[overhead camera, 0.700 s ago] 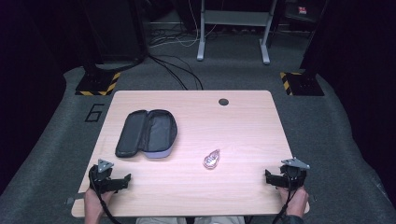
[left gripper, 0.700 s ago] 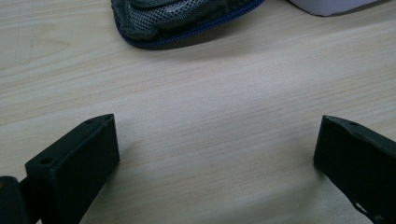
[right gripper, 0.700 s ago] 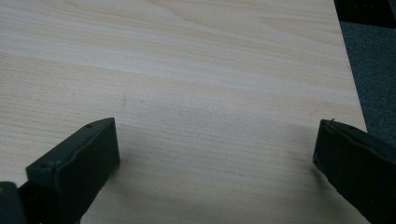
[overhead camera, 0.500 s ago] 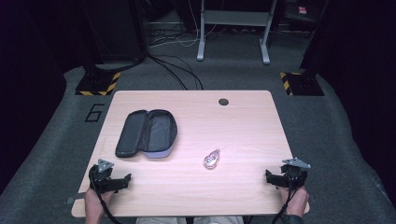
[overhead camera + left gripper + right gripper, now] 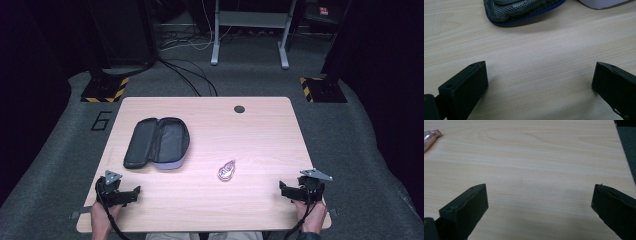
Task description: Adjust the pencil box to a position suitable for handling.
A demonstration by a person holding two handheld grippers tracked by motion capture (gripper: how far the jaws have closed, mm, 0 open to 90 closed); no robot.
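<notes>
Left gripper (image 5: 131, 192) and right gripper (image 5: 286, 189) rest at the desk's (image 5: 260, 135) lower corners, jaws spread, empty. Open case (image 5: 157, 142) lies left of centre; small clear packet (image 5: 226, 170) lies near centre.

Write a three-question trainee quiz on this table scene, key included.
1. True or false: the zip case lies open.
2. The small clear packet lies: A) inside the case, B) on the bare table to the case's right, C) between the right gripper's jaws.
3. What do the left gripper and right gripper hold?

Key: 1 true; 2 B; 3 nothing, both stand open over bare wood.
</notes>
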